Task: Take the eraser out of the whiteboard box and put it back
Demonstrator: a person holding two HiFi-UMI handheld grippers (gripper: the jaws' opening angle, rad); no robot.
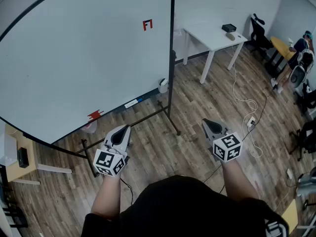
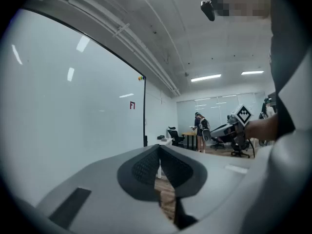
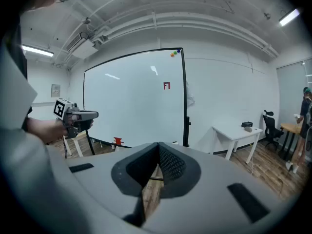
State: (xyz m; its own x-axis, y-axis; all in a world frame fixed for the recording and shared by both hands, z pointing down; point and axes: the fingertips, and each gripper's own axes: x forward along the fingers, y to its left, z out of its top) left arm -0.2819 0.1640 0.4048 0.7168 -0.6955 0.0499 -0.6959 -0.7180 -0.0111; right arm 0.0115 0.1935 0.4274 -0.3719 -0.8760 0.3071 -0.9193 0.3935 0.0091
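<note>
white whiteboard (image 1: 84, 48) stands well apart from my left tool (image 1: 125, 130) and right tool (image 1: 207, 124), both closed, empty; not started, i judge; next, reach its tray (image 1: 118, 107).

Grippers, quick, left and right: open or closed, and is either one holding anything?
Left gripper: closed, jaws together, holding nothing.
Right gripper: closed, jaws together, holding nothing.

Red eraser (image 1: 94, 115) on whiteboard tray (image 1: 114, 109)
</note>
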